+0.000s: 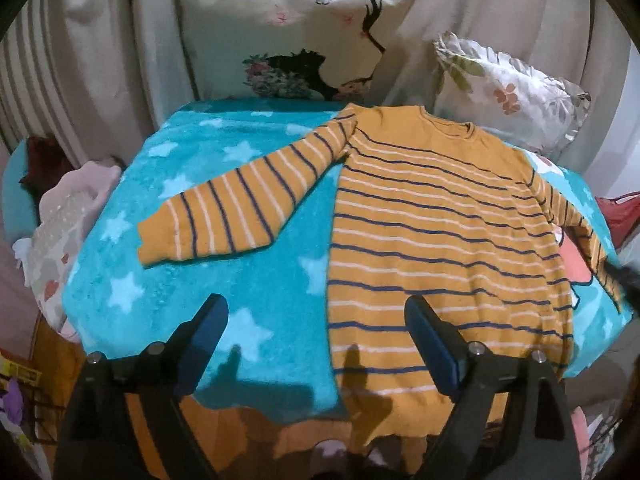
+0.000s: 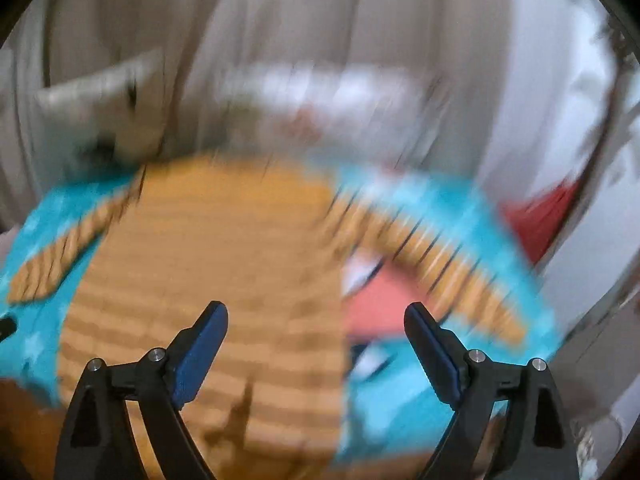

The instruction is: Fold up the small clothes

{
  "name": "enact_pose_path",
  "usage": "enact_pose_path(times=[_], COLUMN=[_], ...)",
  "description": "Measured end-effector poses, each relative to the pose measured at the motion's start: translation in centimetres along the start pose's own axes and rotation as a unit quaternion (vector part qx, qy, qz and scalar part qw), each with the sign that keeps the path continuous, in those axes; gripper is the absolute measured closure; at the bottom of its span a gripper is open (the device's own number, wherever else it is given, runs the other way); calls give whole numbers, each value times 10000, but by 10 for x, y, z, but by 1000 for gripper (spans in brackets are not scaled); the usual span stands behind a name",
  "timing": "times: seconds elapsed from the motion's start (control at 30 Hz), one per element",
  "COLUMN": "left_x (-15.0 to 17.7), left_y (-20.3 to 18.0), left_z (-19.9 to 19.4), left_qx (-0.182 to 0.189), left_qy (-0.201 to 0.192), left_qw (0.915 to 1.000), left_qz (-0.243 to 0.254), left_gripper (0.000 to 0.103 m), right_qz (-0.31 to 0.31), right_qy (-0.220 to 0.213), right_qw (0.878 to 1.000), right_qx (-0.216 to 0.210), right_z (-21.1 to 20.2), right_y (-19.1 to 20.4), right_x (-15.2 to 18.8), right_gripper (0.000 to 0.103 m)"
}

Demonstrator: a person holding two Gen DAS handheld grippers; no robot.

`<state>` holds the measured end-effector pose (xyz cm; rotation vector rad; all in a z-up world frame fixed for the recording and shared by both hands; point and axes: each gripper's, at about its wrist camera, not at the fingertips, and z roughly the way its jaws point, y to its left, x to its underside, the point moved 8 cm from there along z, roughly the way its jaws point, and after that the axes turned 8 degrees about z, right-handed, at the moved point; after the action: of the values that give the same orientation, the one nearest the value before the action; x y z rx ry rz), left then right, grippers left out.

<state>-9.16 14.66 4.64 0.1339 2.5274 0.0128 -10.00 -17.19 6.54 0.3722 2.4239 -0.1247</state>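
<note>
While the left gripper (image 1: 316, 344) stands wide over the blanket's (image 1: 224, 280) near edge, nothing between its jaws, the sweater (image 1: 436, 232) lies flat toward the right edge (sleeves spread); the right gripper (image 2: 316, 344) gapes too, empty.

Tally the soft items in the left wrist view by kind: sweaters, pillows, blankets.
Striped sweater: 1
Pillows: 2, one with a dark figure print, one floral
Star blanket: 1
Total: 4
A pale bundle at the left edge is too unclear to class.
</note>
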Motion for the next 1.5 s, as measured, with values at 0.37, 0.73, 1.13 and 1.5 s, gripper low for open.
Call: enact_pose_path(times=[0.37,0.73,1.13,1.5], left_x=[25,15,-12,-27], left_y=[-6,-37,-82,-140], left_z=[16,15,11,32], left_qx=[179,-2,-227,145], left_qy=[399,423,287,422], left_qw=[9990,9991,9993,9990], left_qz=[-107,-23,-29,81], left_gripper=[14,14,14,14], right_qz=[462,85,263,2298], right_qy=[1189,994,1260,1380], right_qw=[9914,9940,9835,9580], right_qx=[-307,-441,-1268,-1022], right_z=[55,66,97,111], right_y=[1,5,-13,-187], right_x=[55,40,8,23], right_gripper=[43,42,42,42])
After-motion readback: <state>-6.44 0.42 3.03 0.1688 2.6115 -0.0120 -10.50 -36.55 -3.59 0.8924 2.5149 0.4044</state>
